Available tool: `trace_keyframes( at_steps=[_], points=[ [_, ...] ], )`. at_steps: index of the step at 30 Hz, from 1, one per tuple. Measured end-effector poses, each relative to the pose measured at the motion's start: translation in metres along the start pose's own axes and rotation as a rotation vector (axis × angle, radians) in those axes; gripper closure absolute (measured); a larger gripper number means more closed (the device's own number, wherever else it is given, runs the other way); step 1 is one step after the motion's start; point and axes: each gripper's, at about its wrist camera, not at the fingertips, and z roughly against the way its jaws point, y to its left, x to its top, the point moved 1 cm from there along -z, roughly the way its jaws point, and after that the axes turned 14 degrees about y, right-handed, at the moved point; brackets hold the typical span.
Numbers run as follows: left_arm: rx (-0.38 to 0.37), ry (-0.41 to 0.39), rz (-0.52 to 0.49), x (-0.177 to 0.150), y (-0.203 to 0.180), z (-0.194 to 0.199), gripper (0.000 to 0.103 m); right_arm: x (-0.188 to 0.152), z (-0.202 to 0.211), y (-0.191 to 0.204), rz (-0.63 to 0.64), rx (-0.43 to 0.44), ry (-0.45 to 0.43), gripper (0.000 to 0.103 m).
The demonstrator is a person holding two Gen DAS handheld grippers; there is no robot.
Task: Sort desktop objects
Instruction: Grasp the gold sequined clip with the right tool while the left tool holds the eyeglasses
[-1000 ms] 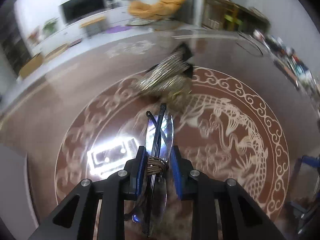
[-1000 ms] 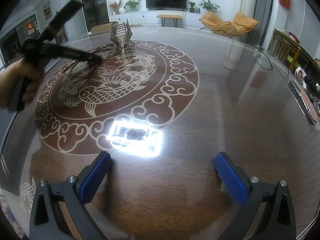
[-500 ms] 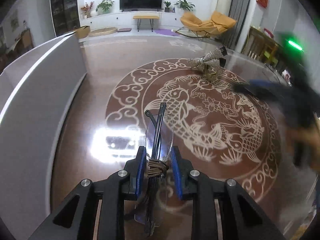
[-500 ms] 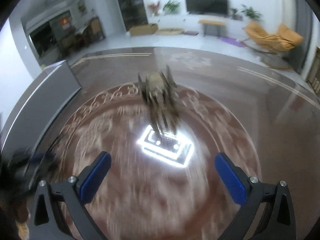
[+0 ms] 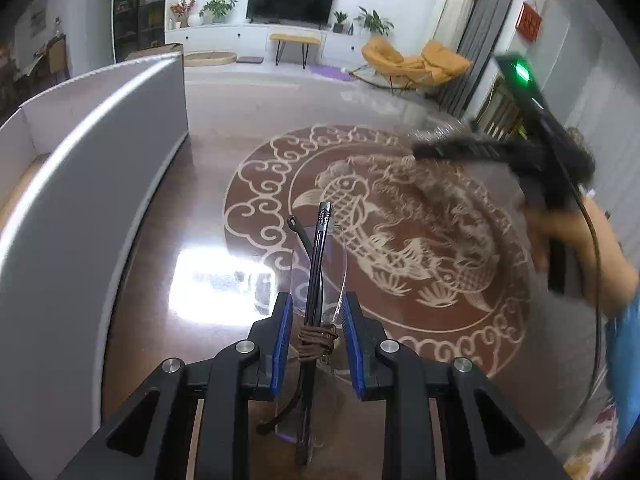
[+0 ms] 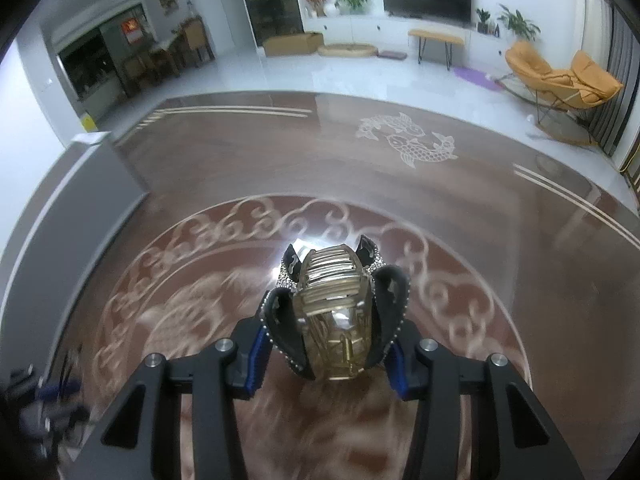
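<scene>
Nearest, the right claw (image 6: 326,344) has just closed its jaws around a glittery hair clip (image 6: 334,312), clamping it at six o'clock above the patterned surface (image 6: 480,184); pickup looks done. The left claw (image 5: 316,326) stays clamped on folded glasses (image 5: 318,256). A grey bin (image 5: 80,168) stands at nine o'clock. Motion blur hides whether the clip has lifted off.

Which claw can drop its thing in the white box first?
Probably the left claw: its glasses hang right beside the white box. The right claw, just closing on the hair clip, sits farther away.
</scene>
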Motion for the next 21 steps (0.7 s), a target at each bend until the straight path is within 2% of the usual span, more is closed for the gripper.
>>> trace_keyframes(
  at_steps=[6,12,16,21],
  points=[
    [-0.036,-0.041,-0.002,-0.01,-0.01,0.031,0.079,-0.082,0.047,0.041,0.031,0.037,-0.037,0.055],
    [-0.042,-0.084,-0.03,-0.022,-0.025,0.066,0.08,-0.146,0.065,0.075,0.056,0.063,-0.04,0.055],
    [-0.052,-0.092,-0.021,-0.031,-0.02,0.079,0.08,-0.172,0.077,0.09,0.086,0.055,-0.045,0.055],
    [-0.068,-0.072,-0.013,-0.036,0.004,0.081,0.08,-0.199,0.108,0.078,0.037,0.066,-0.094,0.055]
  ],
)
